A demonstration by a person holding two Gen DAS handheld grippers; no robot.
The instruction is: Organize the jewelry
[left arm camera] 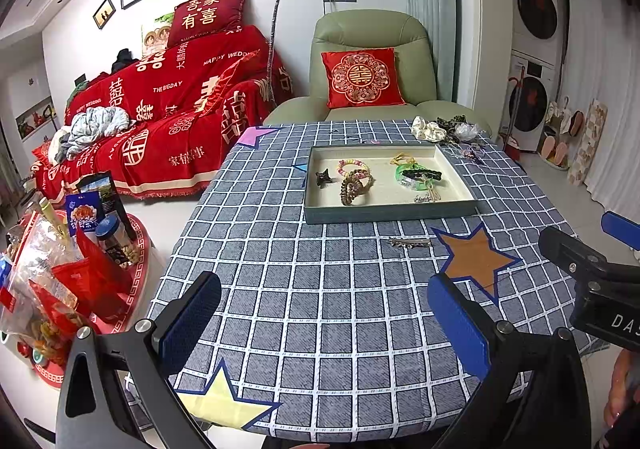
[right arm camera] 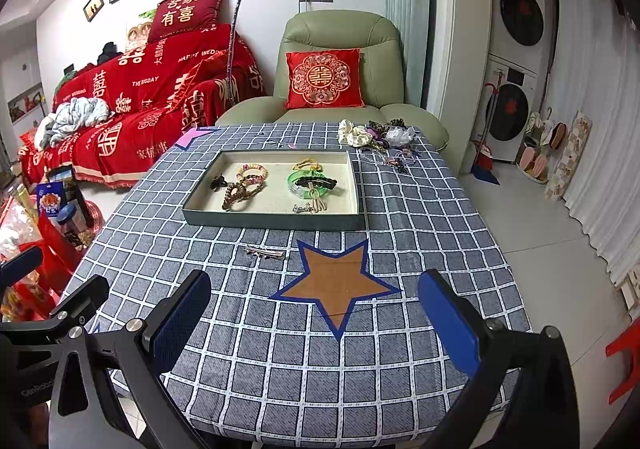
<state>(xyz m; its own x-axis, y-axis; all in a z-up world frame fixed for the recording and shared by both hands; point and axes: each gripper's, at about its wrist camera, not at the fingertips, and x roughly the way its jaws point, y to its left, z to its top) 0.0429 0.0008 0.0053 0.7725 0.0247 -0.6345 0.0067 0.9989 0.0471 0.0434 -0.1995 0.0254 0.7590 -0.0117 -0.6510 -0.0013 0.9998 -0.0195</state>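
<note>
ahead of both pairs of jaws, on the blue checked tablecloth (right arm camera: 420, 209): one grey tray (right arm camera: 276, 220) with a pale lining, holding jewelry. counted inside: one small dark claw clip (right arm camera: 219, 182), one pastel beaded bracelet (right arm camera: 252, 170), one brown coiled hair tie (right arm camera: 236, 199), one green bangle (right arm camera: 298, 179) with one long dark hair clip (right arm camera: 318, 182) lying across it, one yellowish tie at the back, small metal pieces at the front edge too fine to count.

between tray and jaws, just left of the brown star (right arm camera: 336, 283): one silver hair clip (right arm camera: 266, 252), flat on the cloth, outside the tray. beyond the tray's far right corner: one cream scrunchie (right arm camera: 352, 133) beside a tangled heap of dark ties, number unclear.

left gripper (left arm camera: 324, 323): spread wide, blue pads apart, nothing held. right gripper (right arm camera: 314, 321): likewise spread wide and empty, hovering over the brown star. seen from the left wrist, letters "da" on the right gripper's body; from the right wrist, "genrobot" partly legible on the left one.

three stars printed on the cloth near the jaws and far left: yellow, brown, pink. far behind, left: red sofa cover (left arm camera: 168, 89) reading "happy wedding" and "the big day", with chinese characters. one red embroidered cushion (right arm camera: 324, 79) on the green armchair (right arm camera: 340, 33). four frames on the wall.
</note>
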